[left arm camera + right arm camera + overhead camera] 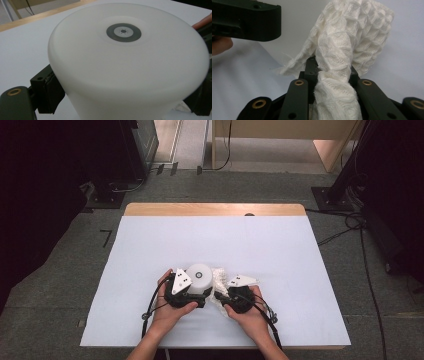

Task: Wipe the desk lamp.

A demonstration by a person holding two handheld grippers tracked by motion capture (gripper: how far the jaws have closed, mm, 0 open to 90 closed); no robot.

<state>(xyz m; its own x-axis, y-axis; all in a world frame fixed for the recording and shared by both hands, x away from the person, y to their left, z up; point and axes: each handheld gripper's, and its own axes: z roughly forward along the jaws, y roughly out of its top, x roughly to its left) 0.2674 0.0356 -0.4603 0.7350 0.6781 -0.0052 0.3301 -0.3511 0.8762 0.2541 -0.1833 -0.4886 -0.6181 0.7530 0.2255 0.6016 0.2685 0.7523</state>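
**Two-Gripper Hold: Cylinder and Foam Netting**

While both hands sit at the table's (150,235) near edge, the left gripper (192,295) clamps a white cylinder (199,277) w/ grey ring mark on top; jaws press opp. sides (left gripper view). Right gripper (221,298) is closed on white foam netting (347,50), bunched betw. its jaws, just beside the cylinder. Farther back: bare white tabletop, wooden rim (215,209), then floor cables (345,227).
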